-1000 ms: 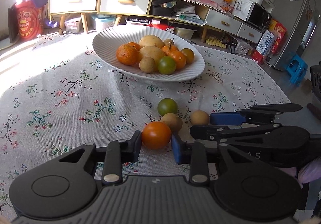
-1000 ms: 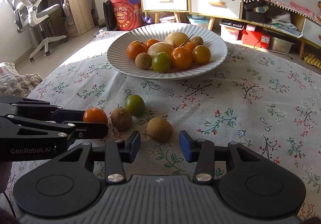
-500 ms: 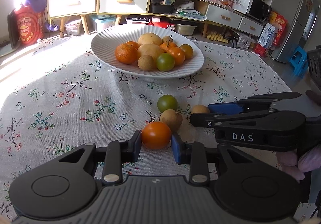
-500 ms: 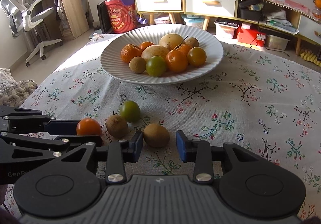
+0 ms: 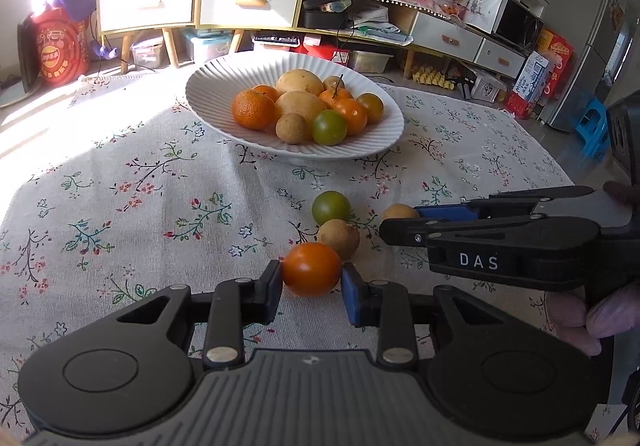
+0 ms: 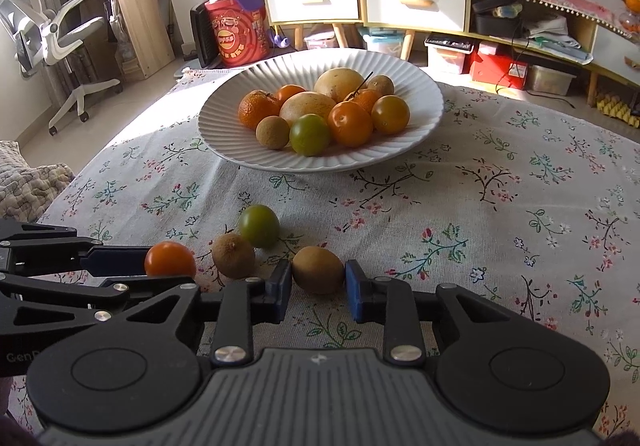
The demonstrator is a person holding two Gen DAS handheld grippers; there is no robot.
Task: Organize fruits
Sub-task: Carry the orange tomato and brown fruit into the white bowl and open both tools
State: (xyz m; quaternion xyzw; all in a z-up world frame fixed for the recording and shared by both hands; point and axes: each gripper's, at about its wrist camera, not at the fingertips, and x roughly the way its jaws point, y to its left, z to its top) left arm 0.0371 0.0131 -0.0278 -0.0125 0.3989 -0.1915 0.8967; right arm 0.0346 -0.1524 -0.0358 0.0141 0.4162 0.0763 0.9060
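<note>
The left gripper [image 5: 312, 283] pinches an orange tomato [image 5: 312, 269] between its pads, low on the floral tablecloth [image 5: 140, 198]. The right gripper [image 6: 318, 289], just beside it, has just been closing its jaws; its pads now press both sides of a brown kiwi-like fruit [image 6: 318, 269], which rests on the cloth.

Taking the white ribbed plate [image 6: 224, 134] as the landmark: both held fruits lie on the near side of it, well short of its rim. Between them sits a second brown fruit [image 6: 233, 256], and a green tomato [image 6: 259, 226] lies just behind that one, toward the plate. These four crowd close together; the two grippers' fingers flank the loose pair.

From the green tomato to the plate's near rim runs a bare strip of cloth. To either side of the plate the cloth is open out to the table's edges. The plate's middle is heaped with oranges, tomatoes and pale round fruits, while its near rim and left part stay bare
</note>
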